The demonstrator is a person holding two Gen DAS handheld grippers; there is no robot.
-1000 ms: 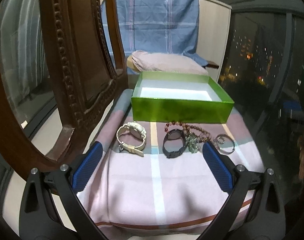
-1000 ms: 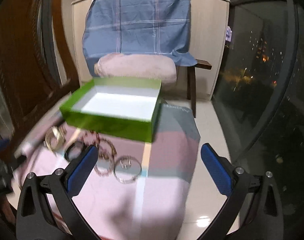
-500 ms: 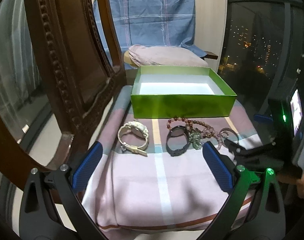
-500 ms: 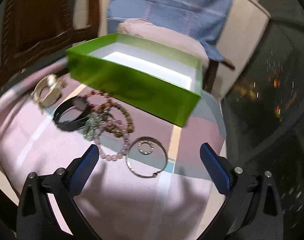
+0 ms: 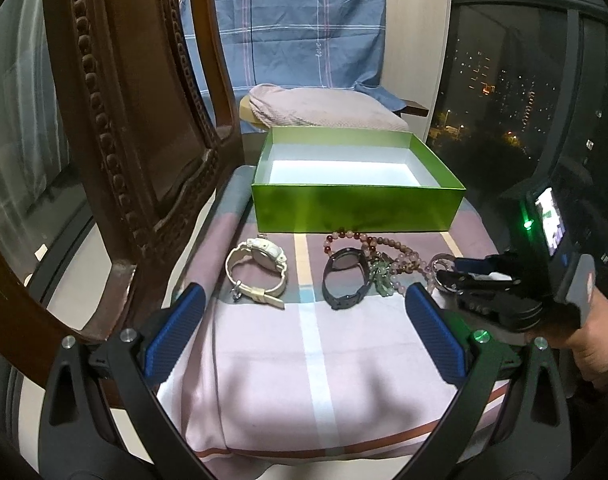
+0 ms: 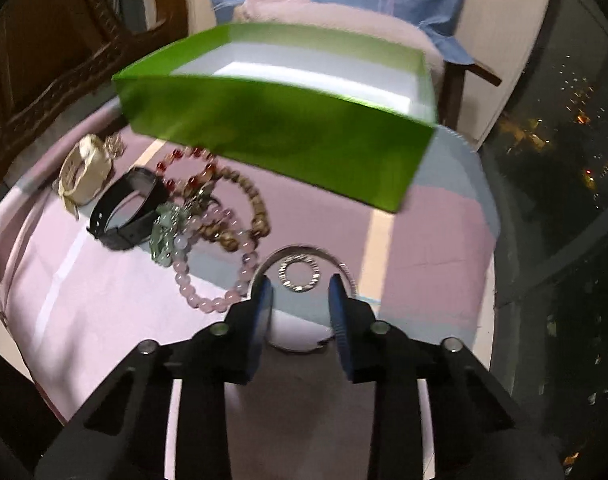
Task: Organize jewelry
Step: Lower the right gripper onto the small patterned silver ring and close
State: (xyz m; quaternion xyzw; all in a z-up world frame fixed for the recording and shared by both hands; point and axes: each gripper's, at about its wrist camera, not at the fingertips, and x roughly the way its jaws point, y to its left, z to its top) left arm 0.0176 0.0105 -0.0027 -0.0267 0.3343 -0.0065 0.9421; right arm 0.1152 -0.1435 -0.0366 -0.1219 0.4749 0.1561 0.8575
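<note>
The right gripper (image 6: pixel 300 286), its blue-padded jaws just drawn in from wide open, straddles a thin silver wire bangle (image 6: pixel 304 250) that lies flat on the pink-and-grey checked cloth (image 6: pixel 84 312) with a small sparkling ring charm (image 6: pixel 299 276) at its centre. The pads sit at the hoop's sides; whether they press on it yet cannot be told, and the bangle has not left the cloth. Seen from the left wrist, the same tool (image 5: pixel 464 272) reaches in from the right, held in a person's hand (image 5: pixel 592 344).

The left gripper (image 5: pixel 304 336) hangs with jaws wide apart and nothing between them, low over the near part of the cloth.

Just beyond the bangle lies a tangle of bead bracelets (image 6: pixel 220 216) in pink, red and brown, a pale green jade piece (image 6: pixel 166 236) among them, then a black band watch (image 6: pixel 124 208) and, apart to the left, a cream strap watch (image 5: pixel 260 268).

Behind them all stands the shiny green cardboard box (image 5: pixel 356 208), open, its white floor bare. By this showing the sorting has barely begun: no piece is boxed, and every item waits outside.
</note>
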